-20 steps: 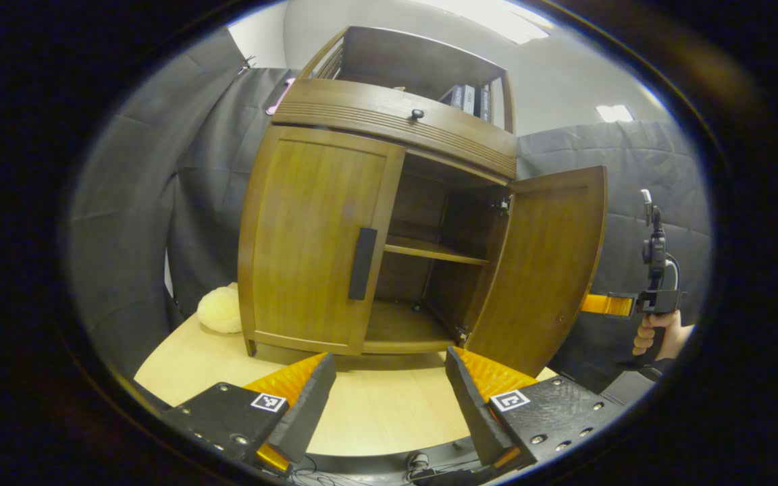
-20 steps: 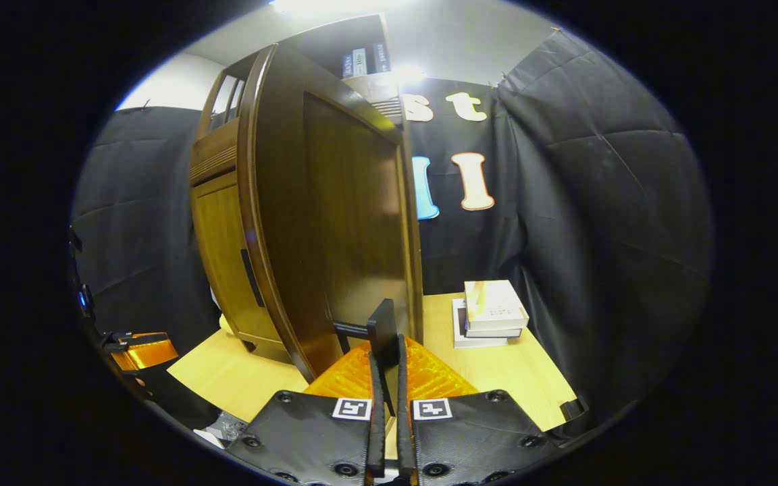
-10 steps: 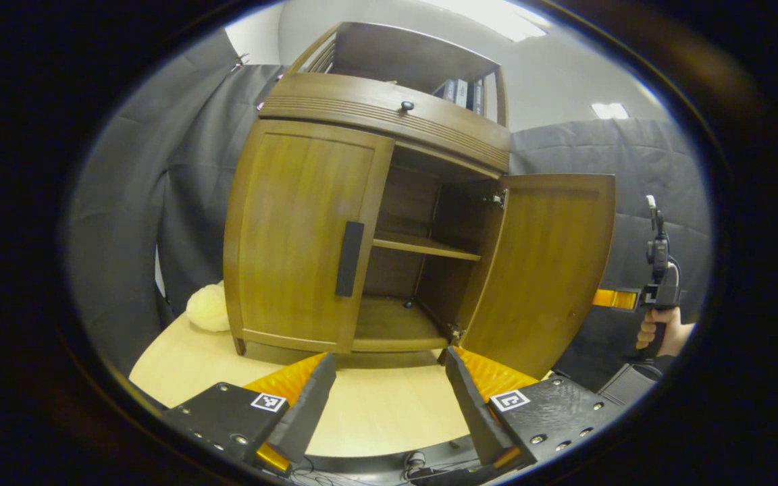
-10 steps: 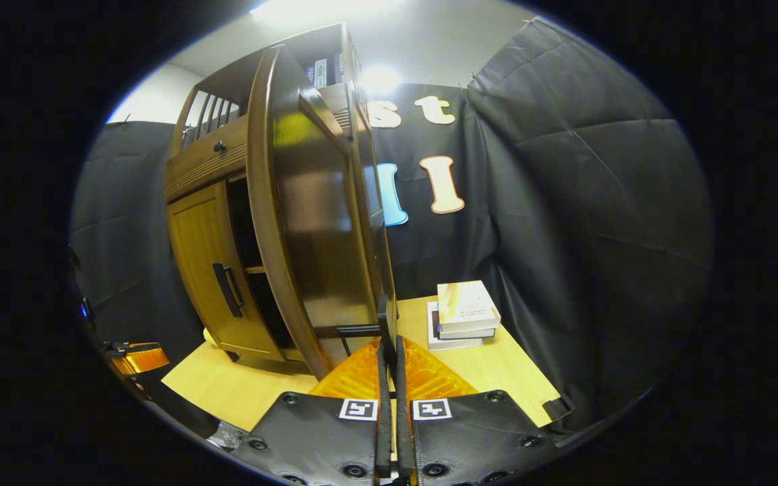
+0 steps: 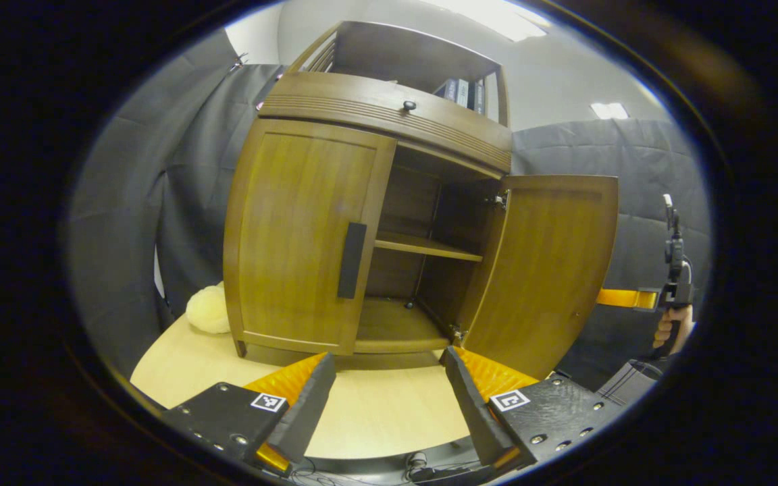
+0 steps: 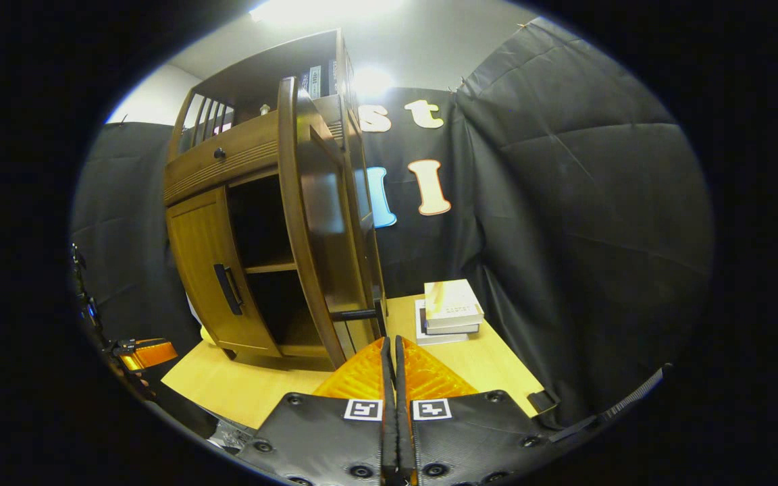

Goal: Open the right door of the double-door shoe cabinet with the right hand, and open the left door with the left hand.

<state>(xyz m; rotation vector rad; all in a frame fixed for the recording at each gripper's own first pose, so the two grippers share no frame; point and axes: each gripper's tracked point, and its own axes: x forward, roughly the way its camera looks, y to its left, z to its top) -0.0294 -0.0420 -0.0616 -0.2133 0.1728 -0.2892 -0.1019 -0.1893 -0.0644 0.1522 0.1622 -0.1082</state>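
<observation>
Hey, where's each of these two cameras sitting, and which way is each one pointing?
Left gripper view: low before the shoe cabinet, facing its closed left door and open right door; own open left gripper at bottom.
Right gripper view: off the cabinet's right side, looking along the right door's edge towards a stack of books; own right gripper, fingers together, at bottom.
Shared: cabinet, both doors, the table; each shows the other gripper.
</observation>
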